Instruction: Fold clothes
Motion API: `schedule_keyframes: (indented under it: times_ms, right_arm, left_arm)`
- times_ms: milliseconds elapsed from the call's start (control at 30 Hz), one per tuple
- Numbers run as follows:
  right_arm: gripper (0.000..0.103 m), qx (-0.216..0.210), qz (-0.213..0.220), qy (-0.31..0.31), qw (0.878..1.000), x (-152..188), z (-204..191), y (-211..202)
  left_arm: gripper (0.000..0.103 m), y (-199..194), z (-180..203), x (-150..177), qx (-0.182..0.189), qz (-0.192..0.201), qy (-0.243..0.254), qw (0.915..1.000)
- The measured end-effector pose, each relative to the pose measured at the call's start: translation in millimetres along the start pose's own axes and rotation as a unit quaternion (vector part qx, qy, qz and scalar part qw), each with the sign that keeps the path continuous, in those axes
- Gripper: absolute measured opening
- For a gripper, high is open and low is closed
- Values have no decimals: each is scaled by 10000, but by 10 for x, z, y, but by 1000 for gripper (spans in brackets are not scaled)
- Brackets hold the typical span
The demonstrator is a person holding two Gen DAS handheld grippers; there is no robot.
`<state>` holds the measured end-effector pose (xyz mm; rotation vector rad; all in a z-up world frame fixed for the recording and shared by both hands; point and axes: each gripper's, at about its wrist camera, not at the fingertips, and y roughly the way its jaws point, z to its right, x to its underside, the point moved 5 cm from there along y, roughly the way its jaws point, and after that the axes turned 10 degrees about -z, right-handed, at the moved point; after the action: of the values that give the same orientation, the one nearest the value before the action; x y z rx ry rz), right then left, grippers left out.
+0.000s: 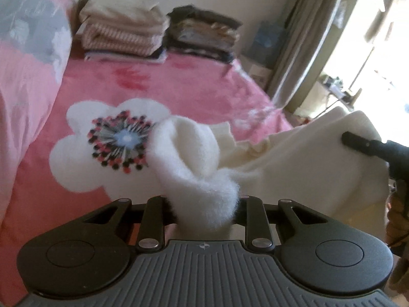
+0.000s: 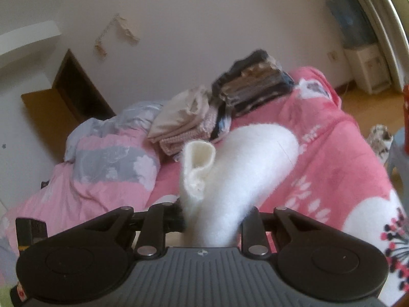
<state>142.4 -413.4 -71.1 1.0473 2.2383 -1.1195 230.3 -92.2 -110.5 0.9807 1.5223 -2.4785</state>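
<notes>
In the left wrist view we see the left gripper [image 1: 204,204] at the bottom centre of the frame, tilted down toward the bed, its jaws pinching a bunched fold of a fluffy white garment [image 1: 194,153]. The cloth stretches from there to the right edge of the frame, where a black finger of the right gripper [image 1: 358,140] lies against it. At the far right edge a bit of the person's hand [image 1: 398,209] shows, blurred.

In the right wrist view the right gripper [image 2: 212,220] sits at the bottom centre, pointing more nearly level across the bed, and its jaws are likewise clamped on a rolled edge of the same white garment [image 2: 242,163], which rises from the jaws toward the middle of the frame. The garment hangs lifted between the two grippers, above the pink bedspread [image 1: 179,81].

We count one white garment, two grippers, and two stacks of folded clothes at the far side of the bed: a pale stack [image 1: 122,28] in the upper left centre of the left view and a dark stack [image 1: 204,33] just to its right, touching or nearly so. One crumpled pink and grey quilt [image 2: 102,158] lies at the left of the right view.
</notes>
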Motion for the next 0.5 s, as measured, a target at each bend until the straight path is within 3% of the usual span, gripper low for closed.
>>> schedule_keyframes:
  times_ms: [100,167,200,300,367,500]
  right_arm:
    - [30,201,-395,330,9985,48,234,303]
    - [47,382,-703,804,9935,101,493,454]
    - [51,393,-785,1093,9901,141,612,462]
    - [55,405,-1012,1965,9744,266,962,471]
    - [62,408,-965,2206,9697,334,1012,331]
    - [63,536,-747,2036,9747,371,829,-96]
  left_arm:
    - [41,117,-153,82,-160,-178,-240,9994]
    - [65,130,-266,133,-249,-232,-524,9980]
    - [69,117,-304,154,-281,-251,-646,9972]
    - [74,24,-361,211,-333,-283,-795,9959]
    - [76,-128,-324,252,-452,-187,-673,9965]
    - [80,-428,-146,333,-468,79,-254,9985]
